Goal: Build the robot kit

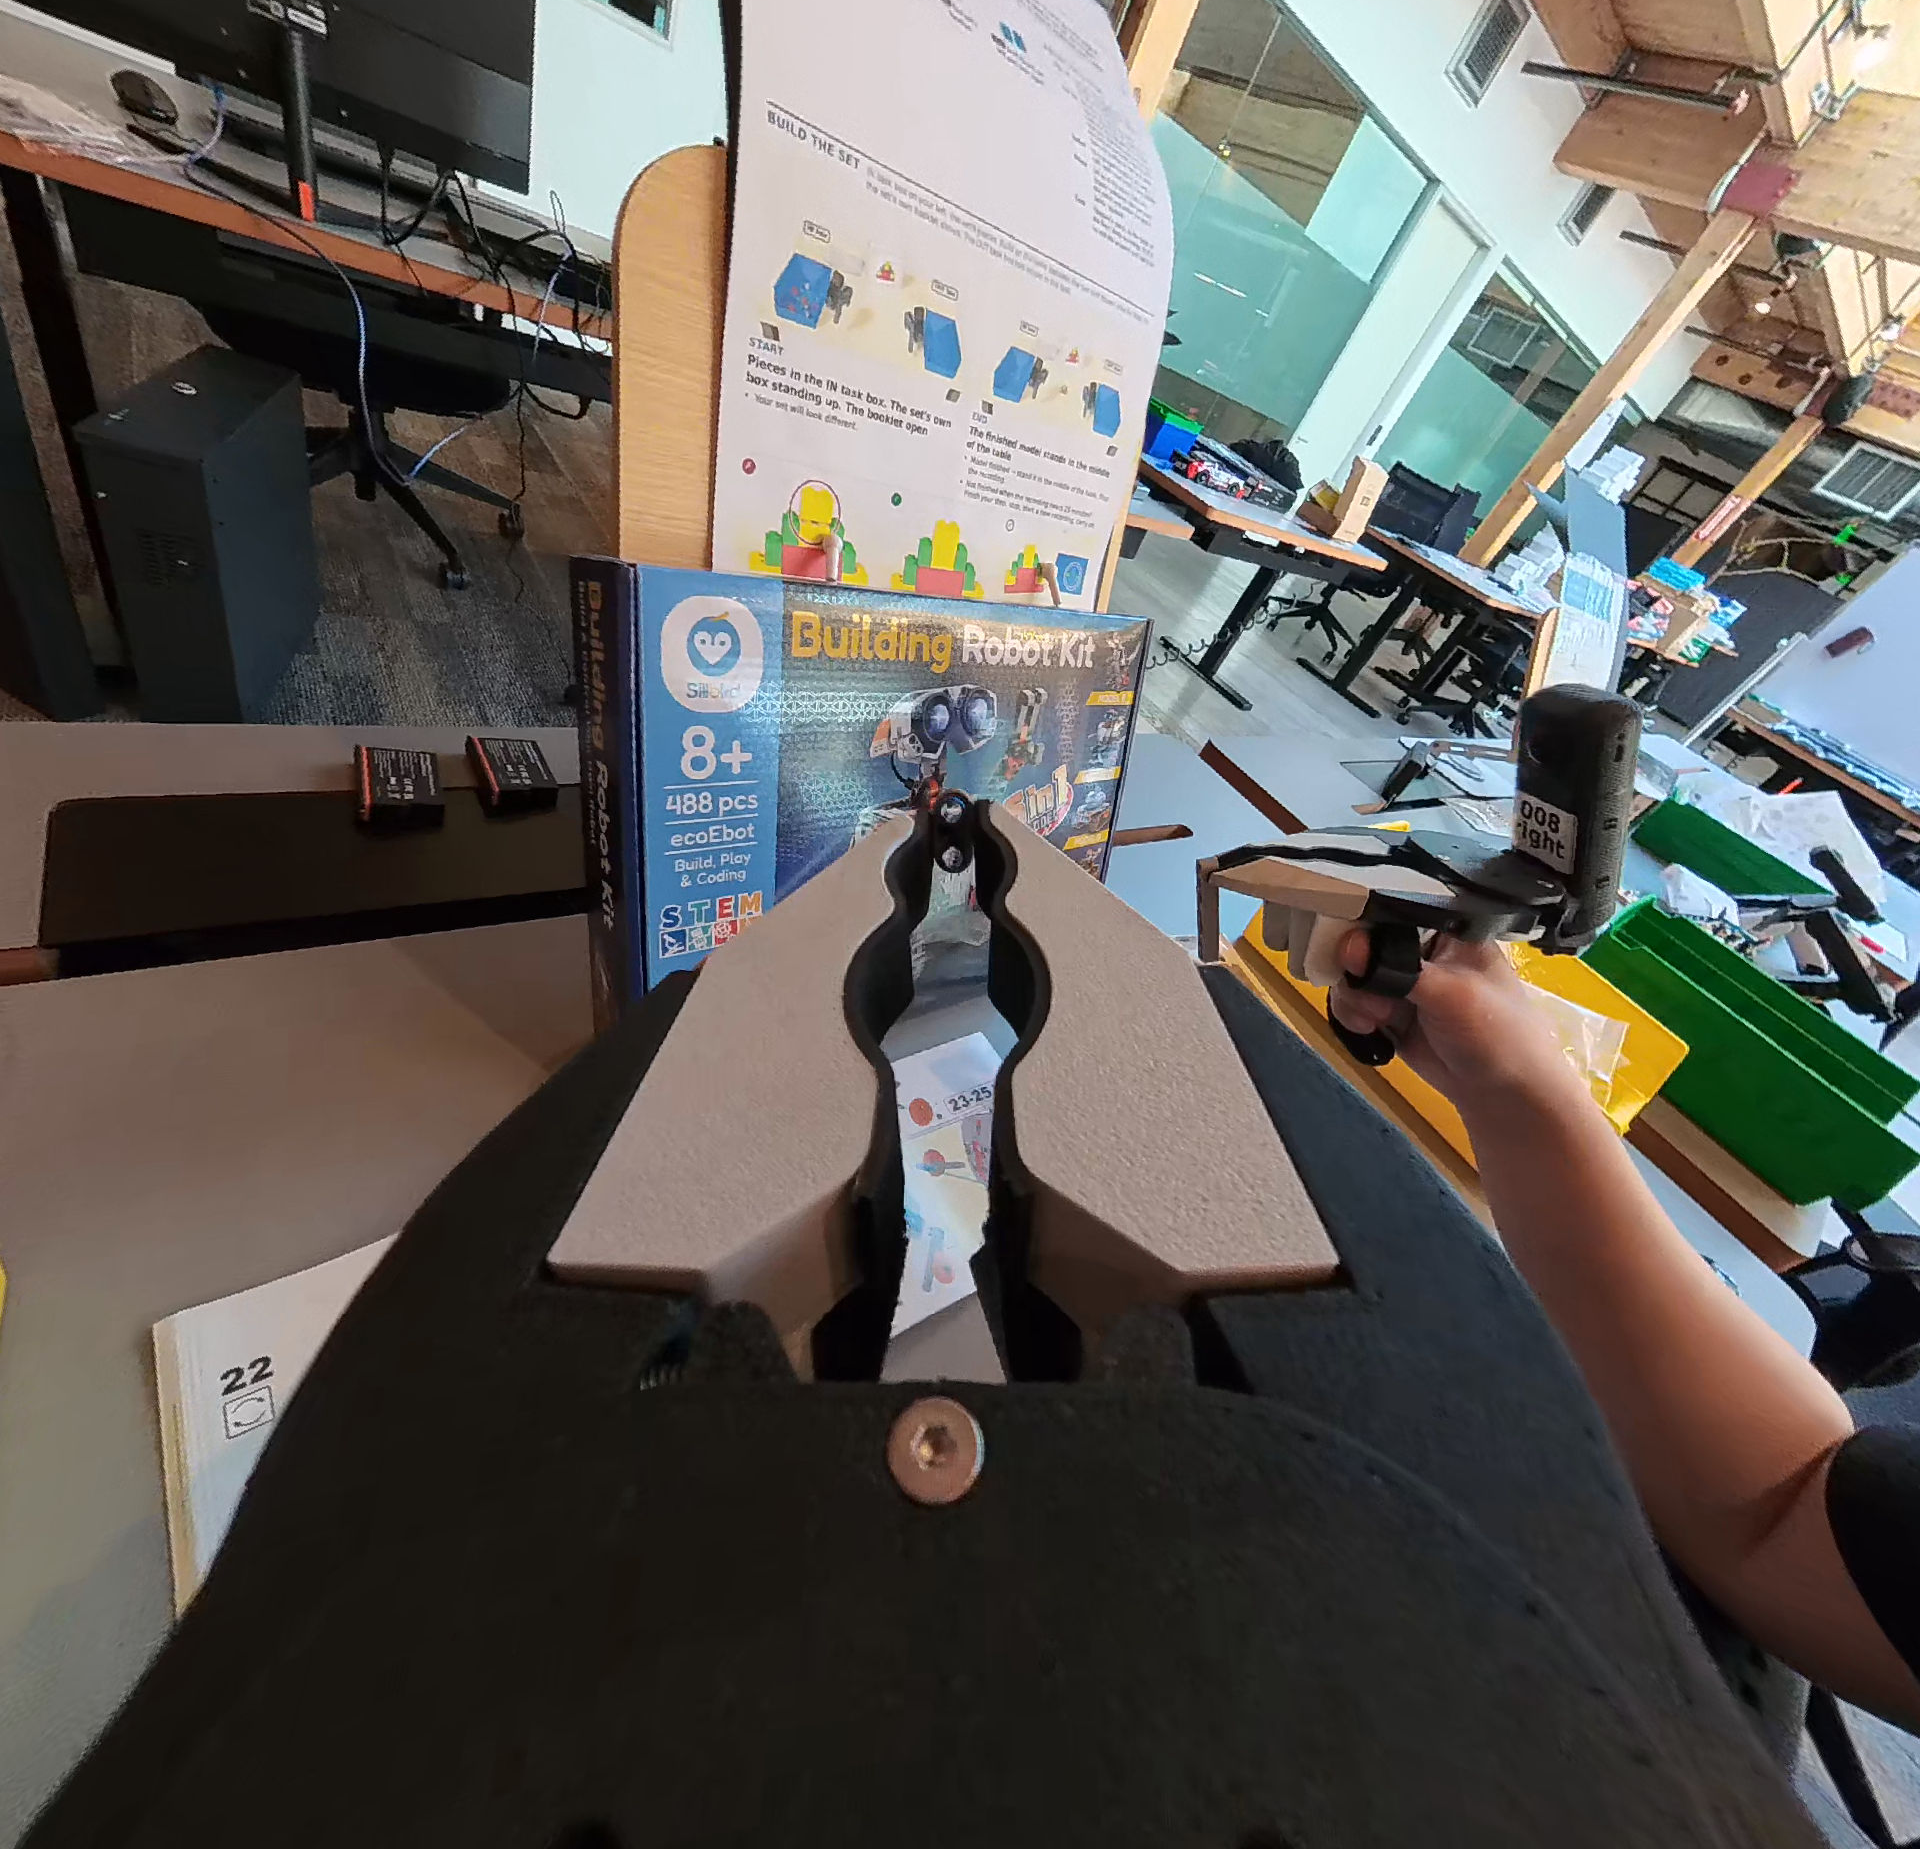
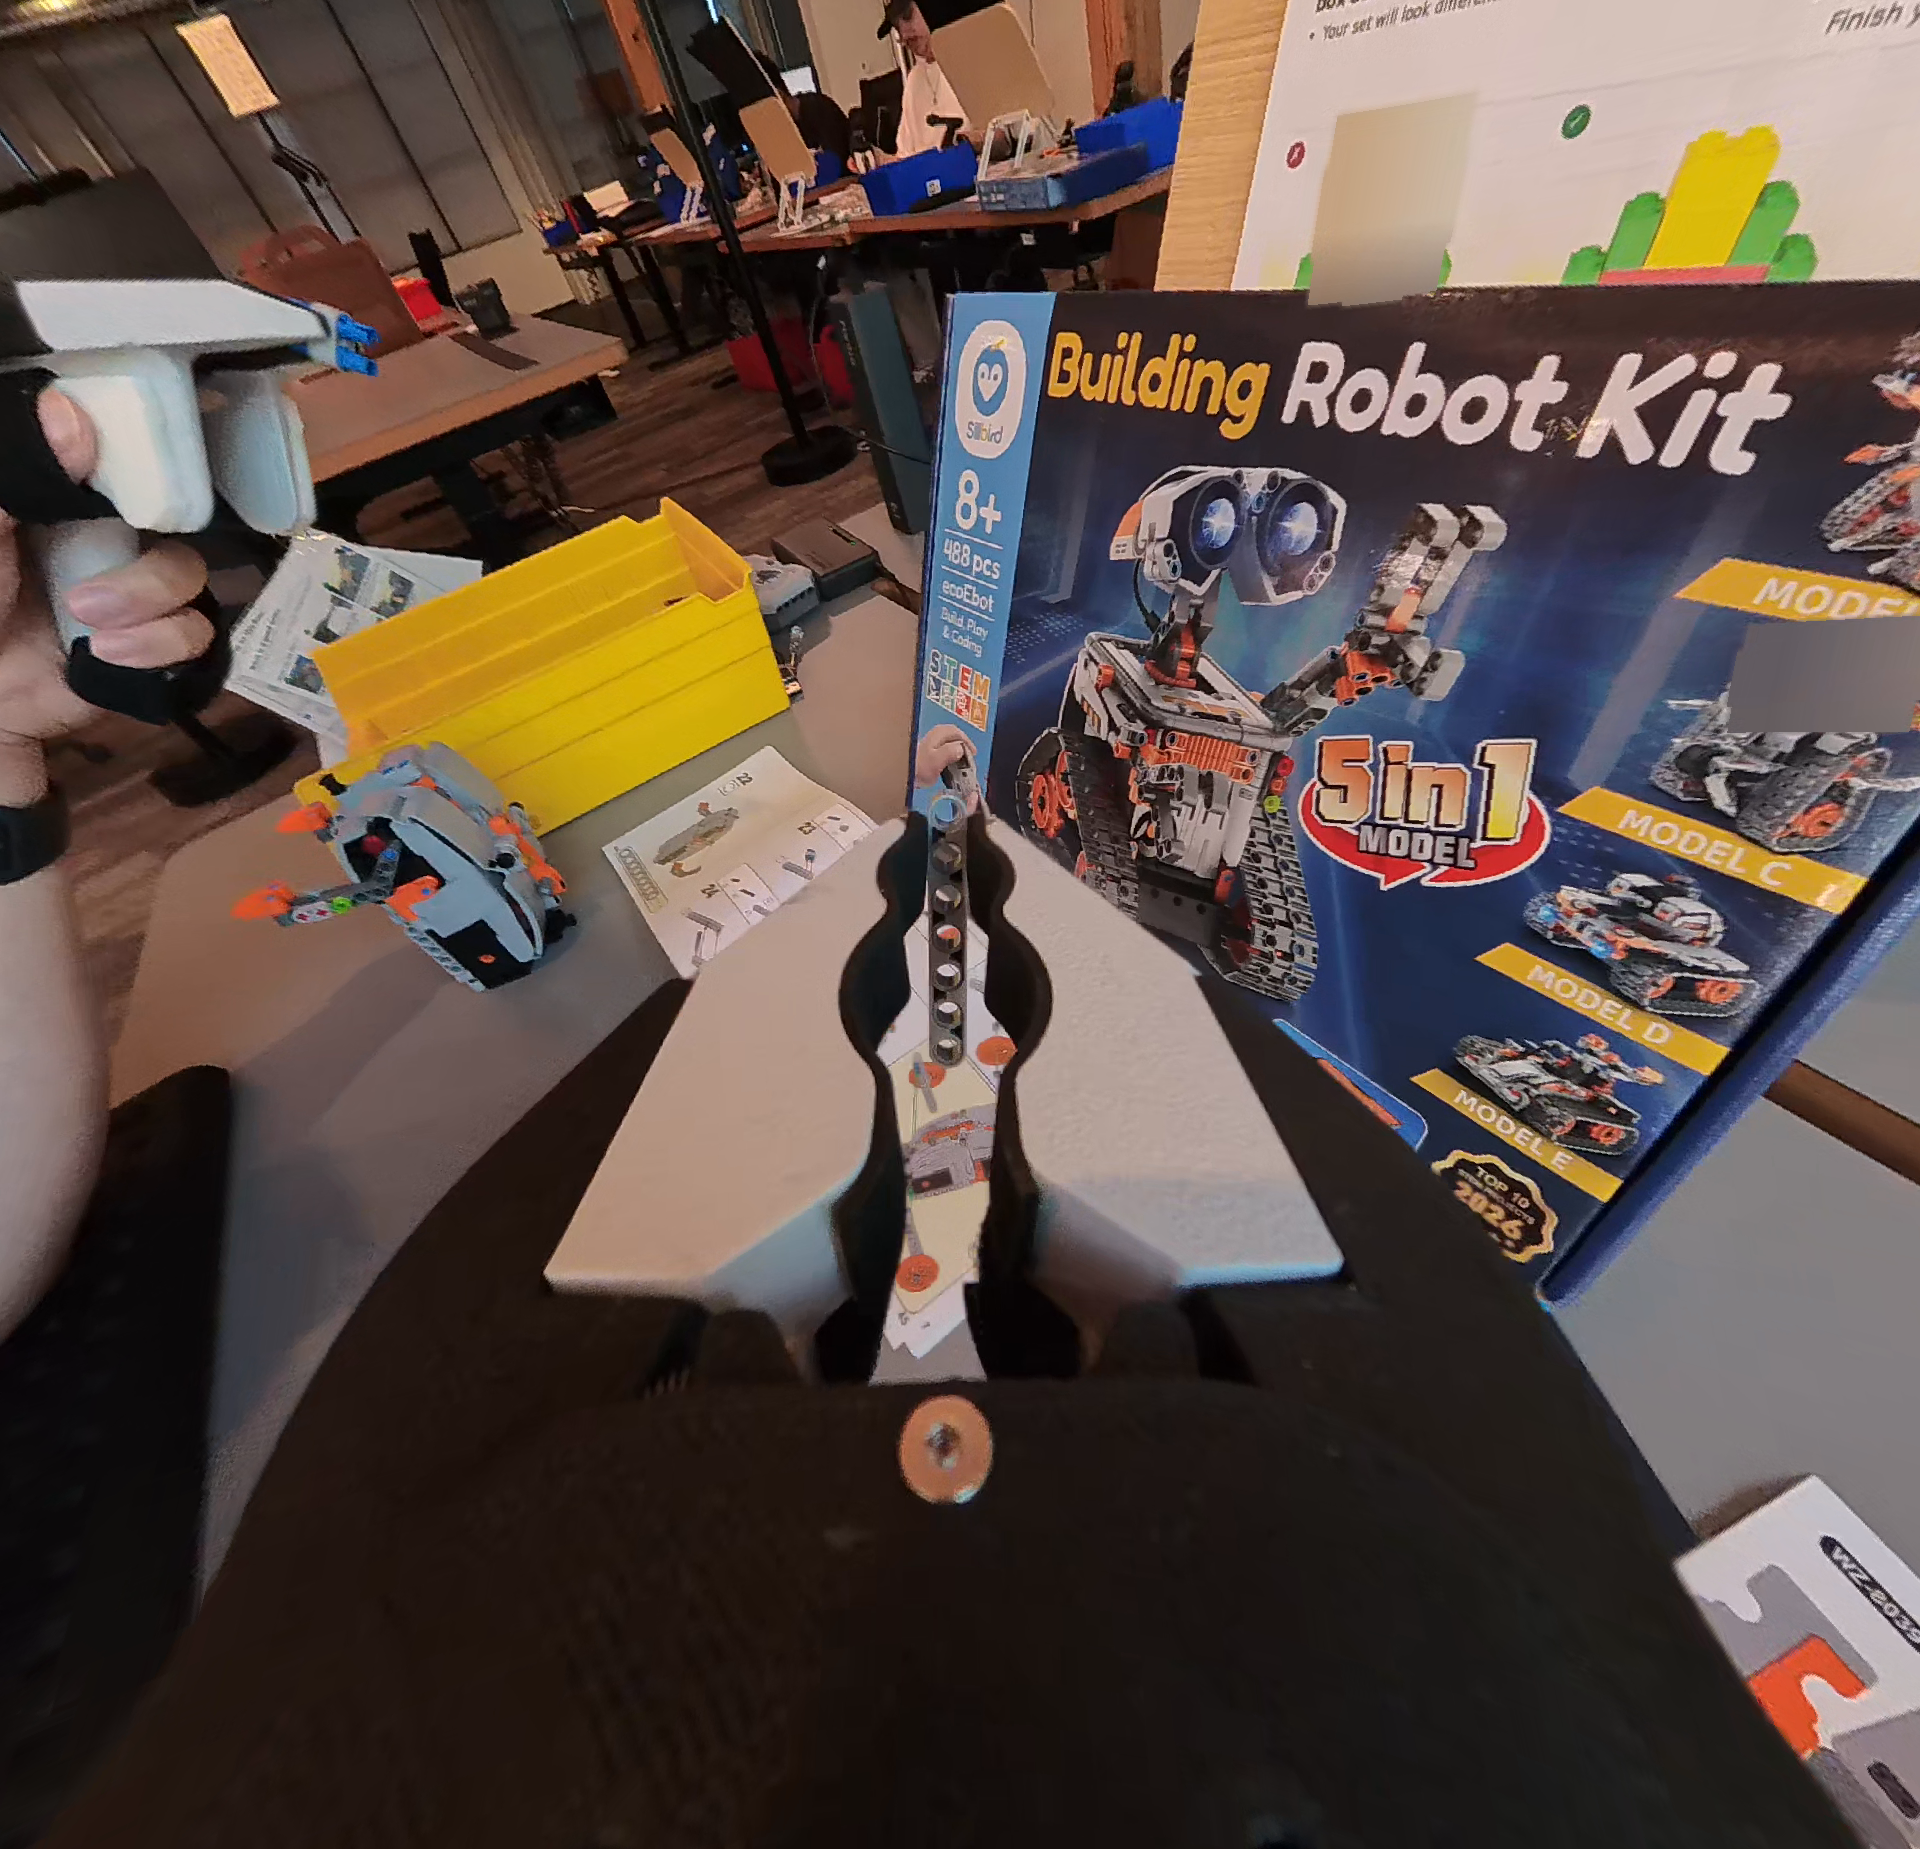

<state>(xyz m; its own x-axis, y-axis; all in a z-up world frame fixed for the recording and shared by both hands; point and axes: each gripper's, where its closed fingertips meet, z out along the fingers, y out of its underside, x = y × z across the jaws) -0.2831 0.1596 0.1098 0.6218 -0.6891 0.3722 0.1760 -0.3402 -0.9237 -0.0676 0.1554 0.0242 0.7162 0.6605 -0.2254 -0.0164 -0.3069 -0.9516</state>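
My left gripper [image 1: 951, 814] is shut on a small black piece with holes [image 1: 952, 831], held in the air in front of the blue kit box [image 1: 883, 719]. In the right wrist view the left gripper [image 2: 330, 336] is at upper left, with blue pins showing at its tip. My right gripper [image 2: 948, 825] is shut on a dark grey beam with several holes [image 2: 948, 926], held lengthwise between the fingers. In the left wrist view the right gripper [image 1: 1214, 869] is off to the right, level with mine. A partly built grey and orange model [image 2: 436, 869] stands on the table at left.
An open booklet [image 2: 727, 843] lies on the table below both grippers [image 1: 208, 1415]. A yellow tray [image 2: 561, 656] stands behind the model. A green tray [image 1: 1766, 1082] is at the right. A printed sheet on a wooden board [image 1: 935, 293] stands behind the box. A white box [image 2: 1829, 1643] is near right. The grippers' ends are close to 25 centimetres from one another.
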